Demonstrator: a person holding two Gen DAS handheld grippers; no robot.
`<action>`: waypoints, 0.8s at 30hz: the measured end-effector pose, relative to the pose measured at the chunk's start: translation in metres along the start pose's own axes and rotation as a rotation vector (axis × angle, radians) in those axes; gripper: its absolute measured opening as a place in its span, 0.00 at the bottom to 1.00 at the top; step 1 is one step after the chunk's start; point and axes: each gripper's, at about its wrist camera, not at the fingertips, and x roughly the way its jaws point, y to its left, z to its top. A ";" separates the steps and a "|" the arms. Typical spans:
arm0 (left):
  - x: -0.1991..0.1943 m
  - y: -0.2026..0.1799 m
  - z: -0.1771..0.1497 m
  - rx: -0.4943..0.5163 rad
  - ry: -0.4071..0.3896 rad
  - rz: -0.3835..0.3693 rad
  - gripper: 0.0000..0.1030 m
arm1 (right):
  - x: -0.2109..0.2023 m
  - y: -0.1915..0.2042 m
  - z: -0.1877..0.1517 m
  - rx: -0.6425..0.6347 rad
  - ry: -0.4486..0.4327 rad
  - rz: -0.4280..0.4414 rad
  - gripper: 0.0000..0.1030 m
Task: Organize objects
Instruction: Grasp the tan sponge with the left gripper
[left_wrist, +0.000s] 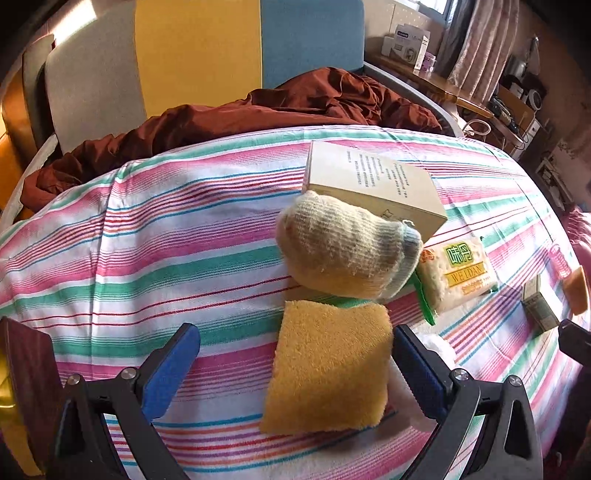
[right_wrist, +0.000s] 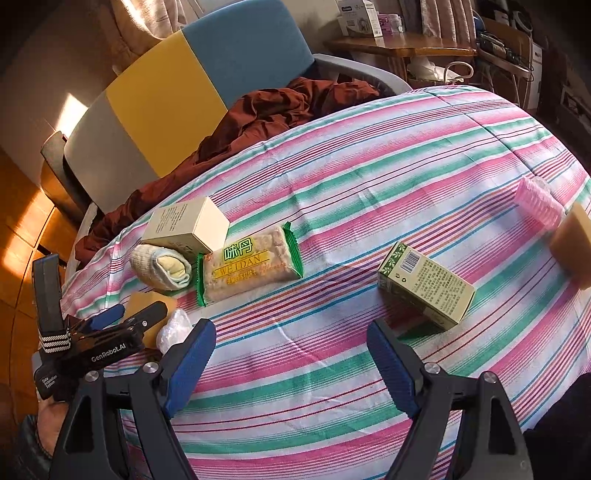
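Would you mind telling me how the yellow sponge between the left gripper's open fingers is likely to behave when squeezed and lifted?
The yellow sponge looks fuzzy and porous, so it will probably compress under the left gripper rather than slip. It seems light for its size. Lying flat on the striped cloth, it should neither roll nor tip.

A flat yellow sponge (left_wrist: 327, 367) lies on the striped bench cloth (left_wrist: 147, 258). At its twelve o'clock, touching, sits a rolled cream sock (left_wrist: 345, 245), which leans on a cream box (left_wrist: 373, 182) lying flat at one o'clock. A green-edged cracker packet (left_wrist: 460, 275), face up, lies at the sock's three o'clock. Farther toward three o'clock, apart, lie a green-printed carton (right_wrist: 426, 284) on its side, a ribbed pink roller (right_wrist: 539, 201) and a tan block (right_wrist: 570, 242), the last two close together.
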 end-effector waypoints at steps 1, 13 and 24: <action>0.003 0.003 0.000 -0.015 0.009 -0.003 0.98 | 0.001 0.000 0.000 -0.002 0.002 -0.002 0.83; -0.009 -0.003 -0.016 -0.013 -0.026 -0.069 0.56 | 0.009 0.007 -0.002 -0.042 0.035 -0.029 0.83; -0.037 0.003 -0.061 -0.061 -0.031 -0.062 0.52 | 0.011 0.006 -0.003 -0.044 0.053 -0.035 0.83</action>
